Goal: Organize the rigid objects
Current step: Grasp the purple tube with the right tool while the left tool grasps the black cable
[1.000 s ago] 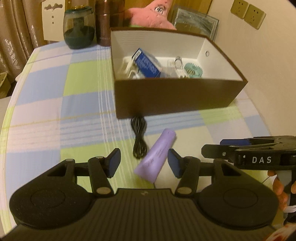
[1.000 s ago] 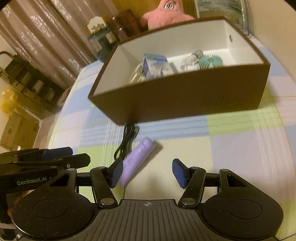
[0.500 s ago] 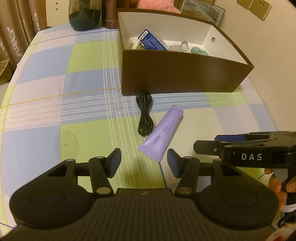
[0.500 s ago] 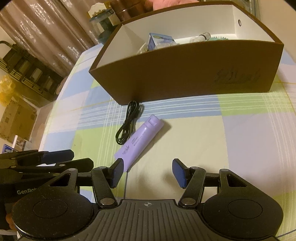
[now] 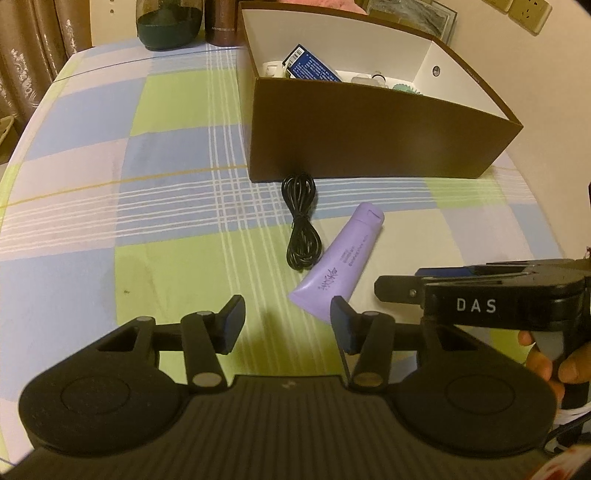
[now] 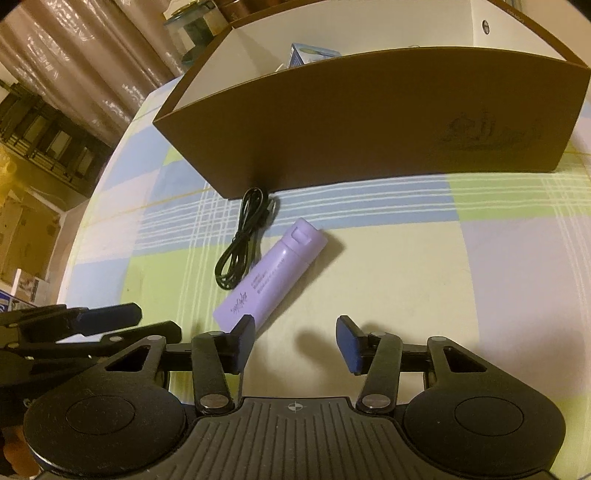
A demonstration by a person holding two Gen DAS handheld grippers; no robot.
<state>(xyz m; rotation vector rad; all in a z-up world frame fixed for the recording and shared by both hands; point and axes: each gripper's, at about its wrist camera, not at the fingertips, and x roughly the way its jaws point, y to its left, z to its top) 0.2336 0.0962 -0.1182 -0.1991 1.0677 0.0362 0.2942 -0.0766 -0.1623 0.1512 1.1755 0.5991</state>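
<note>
A purple tube (image 5: 340,266) (image 6: 273,280) lies slantwise on the checked tablecloth, cap end toward the brown box (image 5: 369,140) (image 6: 369,129). A coiled black cable (image 5: 301,229) (image 6: 243,251) lies just left of it. My left gripper (image 5: 288,321) hovers low over the cloth, jaws closing with nothing between them; the tube's flat end lies just beyond its right fingertip. My right gripper (image 6: 295,341) is also closing on nothing, and the tube's flat end sits behind its left fingertip. Each gripper shows in the other's view: the right gripper (image 5: 399,282) and the left gripper (image 6: 155,321).
Inside the box are a blue carton (image 5: 310,68) and a teal item (image 5: 406,88). A dark glass jar (image 5: 166,26) and a brown cylinder (image 5: 221,22) stand behind it. The wall is on the right; the table's rounded edge and curtains are on the left.
Both grippers have sunk toward the table and pulled back from the box, so the tube lies farther ahead of the fingers. Both pairs of jaws have narrowed a little.
</note>
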